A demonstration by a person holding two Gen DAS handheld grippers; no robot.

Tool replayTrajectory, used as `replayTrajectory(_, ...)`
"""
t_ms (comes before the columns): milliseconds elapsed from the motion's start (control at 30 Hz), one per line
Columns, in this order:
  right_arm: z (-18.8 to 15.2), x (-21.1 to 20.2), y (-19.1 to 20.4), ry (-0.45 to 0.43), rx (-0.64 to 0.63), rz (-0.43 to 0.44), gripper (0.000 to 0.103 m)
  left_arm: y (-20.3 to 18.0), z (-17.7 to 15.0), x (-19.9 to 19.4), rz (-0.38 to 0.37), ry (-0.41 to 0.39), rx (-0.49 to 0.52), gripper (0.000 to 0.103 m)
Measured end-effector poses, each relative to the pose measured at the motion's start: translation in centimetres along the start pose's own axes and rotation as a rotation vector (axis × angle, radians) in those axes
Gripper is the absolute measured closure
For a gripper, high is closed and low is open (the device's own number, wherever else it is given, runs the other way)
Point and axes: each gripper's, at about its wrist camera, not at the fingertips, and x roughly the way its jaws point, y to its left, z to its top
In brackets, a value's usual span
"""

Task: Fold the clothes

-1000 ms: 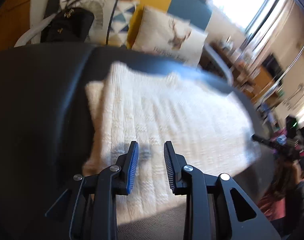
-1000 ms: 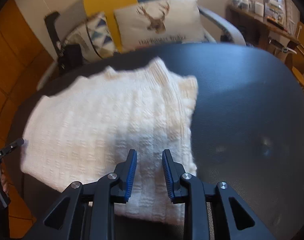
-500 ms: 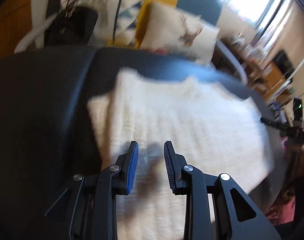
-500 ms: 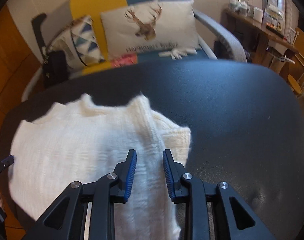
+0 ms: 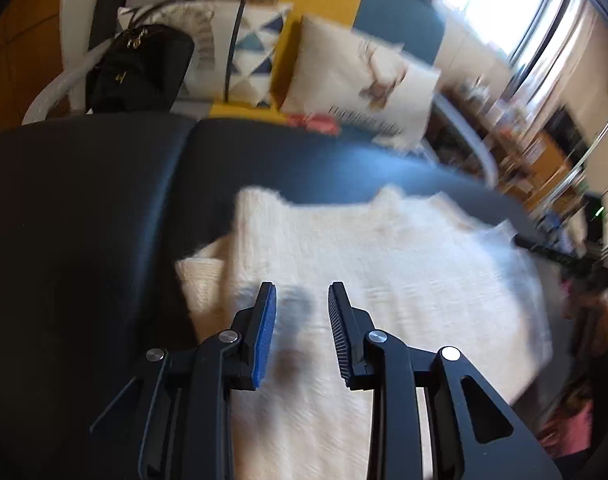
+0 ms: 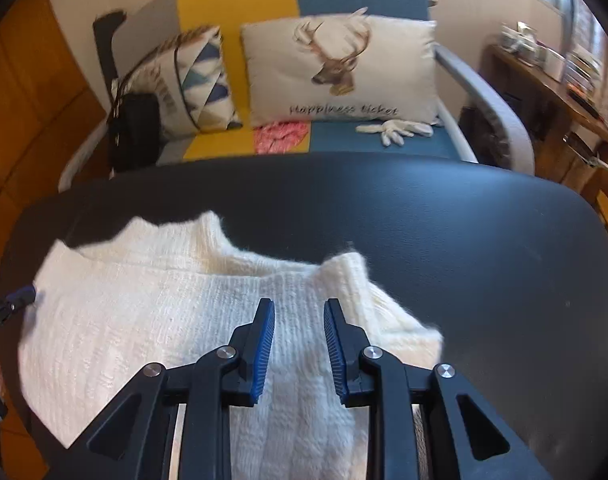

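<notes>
- Left tongs (image 5: 302, 300) apart, empty, above the sweater (image 5: 384, 280); likely lining up a grip
- Right tongs (image 6: 298, 320) apart too, over the sweater's folded edge on the table (image 6: 464, 240)

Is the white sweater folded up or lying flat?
Partly folded: the white sweater has its sides turned in, showing doubled layers at its right edge.

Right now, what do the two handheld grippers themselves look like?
Both match: the left gripper and right gripper have matte black angular linkage frames with triangular cut-outs and round silver pivot pins. Each has two slim fingers faced with ribbed pads, blue on the one whose face shows. No cables, markings or sleeves show.
</notes>
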Motion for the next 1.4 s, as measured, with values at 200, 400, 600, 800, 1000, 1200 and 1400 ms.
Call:
replayTrajectory(200,-0.2,1.3,-1.0,0.054,0.052,-0.062,0.078,1.1,0.2,-0.9,-0.056,-0.02,-0.029,0.074)
replayTrajectory(400,0.0,-0.5,4.0,-0.04,-0.05,0.129,0.077,-0.5,2.8,-0.5,-0.087,-0.049,0.012,0.073)
replayTrajectory(600,-0.1,3.2,7.4,0.087,-0.162,0.07,0.08,-1.1,3.2,2.9,0.054,0.048,0.034,0.073)
replayTrajectory(800,1.2,2.6,8.0,0.074,-0.148,0.217,0.076,-1.7,3.2,0.0,-0.059,-0.035,0.028,0.073)
replayTrajectory(1000,2.0,5.2,10.4,0.172,-0.174,0.191,0.075,-6.0,4.1,3.1,-0.099,0.121,0.175,0.073)
replayTrajectory(1200,1.5,5.2,11.3,0.141,-0.248,0.159,0.092,-8.3,3.9,4.8,-0.054,0.158,0.26,0.071)
replayTrajectory(1400,1.1,4.9,12.0,0.059,-0.276,0.151,0.101,-8.7,3.6,3.7,-0.018,0.07,0.278,0.103)
